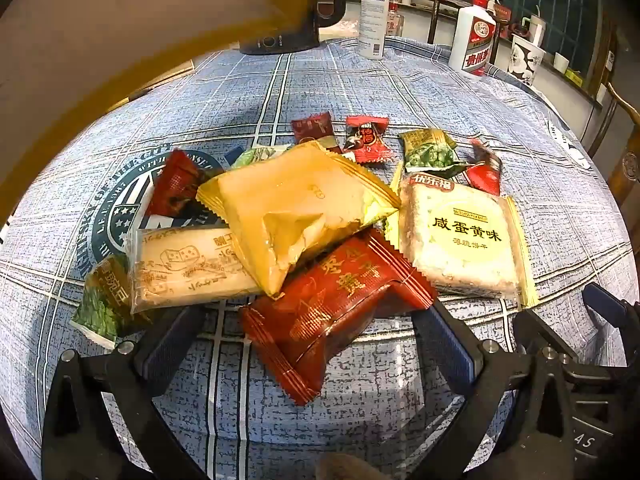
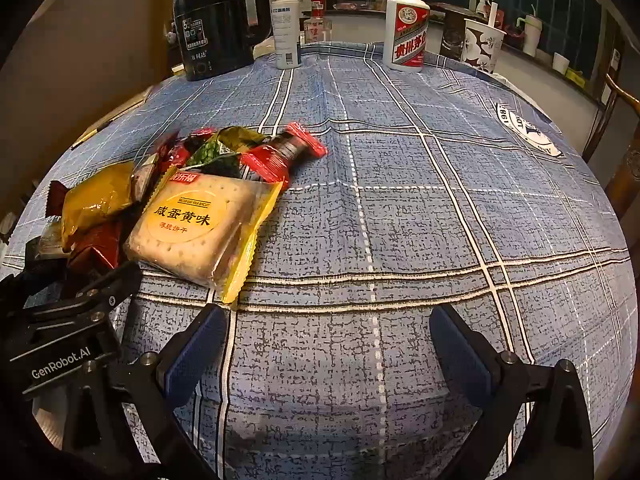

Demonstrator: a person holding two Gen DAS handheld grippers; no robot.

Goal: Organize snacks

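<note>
Roughly a dozen wrapped snacks lie heaped on the table (image 2: pixel 400 220), which is covered by a blue plaid cloth, the pile sitting toward its left half in the right wrist view. A large red packet (image 1: pixel 332 312) is nearest the left tool (image 1: pixel 312 344), its long axis running diagonally from lower left to upper right in the left wrist view, one crimped end pointing back between the tool's fingers. A yellow packet (image 1: pixel 296 208) leans across its far end, and also overlaps a pale wafer packet (image 1: pixel 188 272) lying roughly crosswise. To the right, a square biscuit packet (image 2: pixel 200 228) lies flat, its printed label facing up, with smaller red and green sweets scattered behind.

Both tools stand wide apart and empty. The left straddles the near end of the red packet without pressing on it; the right tool (image 2: pixel 324 344) hovers over bare cloth just right of the biscuit packet.

Closing on the red packet risks dragging the yellow one with it, since they overlap, and the slick wrappers may slip from the pads. The two tools are close together and could knock each other. A kettle (image 2: pixel 220 20), a spray bottle (image 2: pixel 286 28) and a liquor bottle (image 2: pixel 406 28) stand well clear at the far edge.
</note>
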